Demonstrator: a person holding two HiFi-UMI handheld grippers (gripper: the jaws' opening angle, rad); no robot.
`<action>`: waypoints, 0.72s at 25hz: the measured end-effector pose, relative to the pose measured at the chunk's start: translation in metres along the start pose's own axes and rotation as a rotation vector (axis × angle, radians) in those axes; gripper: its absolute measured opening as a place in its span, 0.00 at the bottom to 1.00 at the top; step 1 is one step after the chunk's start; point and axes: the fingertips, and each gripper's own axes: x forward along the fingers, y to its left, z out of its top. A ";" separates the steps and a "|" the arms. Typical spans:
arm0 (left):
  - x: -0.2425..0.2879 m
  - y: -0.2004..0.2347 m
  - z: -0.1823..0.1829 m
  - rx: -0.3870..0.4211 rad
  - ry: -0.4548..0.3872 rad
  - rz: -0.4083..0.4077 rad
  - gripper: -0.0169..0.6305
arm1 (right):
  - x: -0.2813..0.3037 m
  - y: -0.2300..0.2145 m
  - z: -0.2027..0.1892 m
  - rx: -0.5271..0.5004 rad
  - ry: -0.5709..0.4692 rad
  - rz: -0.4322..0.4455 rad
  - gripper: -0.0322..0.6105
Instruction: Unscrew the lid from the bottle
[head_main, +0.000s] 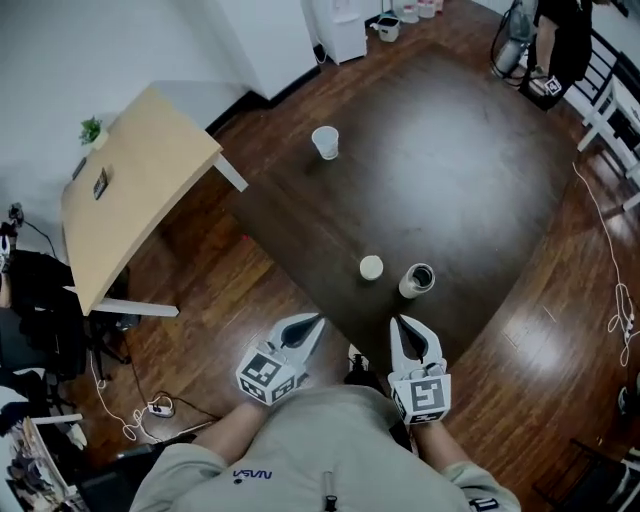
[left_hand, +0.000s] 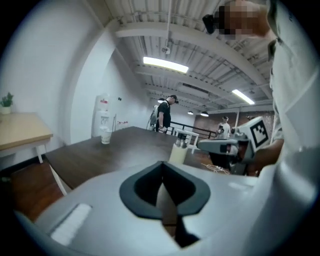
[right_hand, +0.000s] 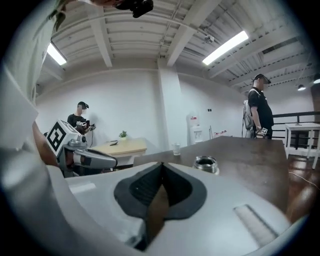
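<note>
Both tongs are clenched on nothing. The left tongs (left_hand: 161, 186) show their dark pads pressed together along one seam with nothing between them, and the right tongs (right_hand: 160, 182) look the same. In the head view the left tongs (head_main: 312, 322) and right tongs (head_main: 403, 325) hang close to the person's body, off the near corner of the counter (head_main: 470, 180) and touching nothing on it.

The bottle (head_main: 417, 280) stands upright on the counter at about 12 o'clock from the right tongs, its mouth open and dark. The lid (head_main: 371, 267) lies flat just beside it at about 9 o'clock, apart from it, so the unscrewing looks done. A white cup (head_main: 325, 142) stands well apart at 11 o'clock.

From the right gripper view the bottle (right_hand: 206, 163) shows a metal neck, and the left gripper view shows its pale body (left_hand: 178, 150). It is probably stiff, smooth and fairly light, so it would tip easily. The best hold would be low on the body, squeezed squarely. The lid is a small, low disc, likely light and slippery, best pinched across its rim.
</note>
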 end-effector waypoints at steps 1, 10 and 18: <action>-0.006 -0.003 0.011 0.027 -0.029 0.011 0.03 | 0.002 0.003 0.012 -0.013 -0.021 0.014 0.05; -0.103 -0.027 0.043 0.086 -0.248 0.130 0.03 | -0.025 0.082 0.053 -0.093 -0.102 0.107 0.05; -0.215 -0.088 0.016 0.071 -0.353 0.180 0.03 | -0.105 0.187 0.029 -0.056 -0.109 0.153 0.05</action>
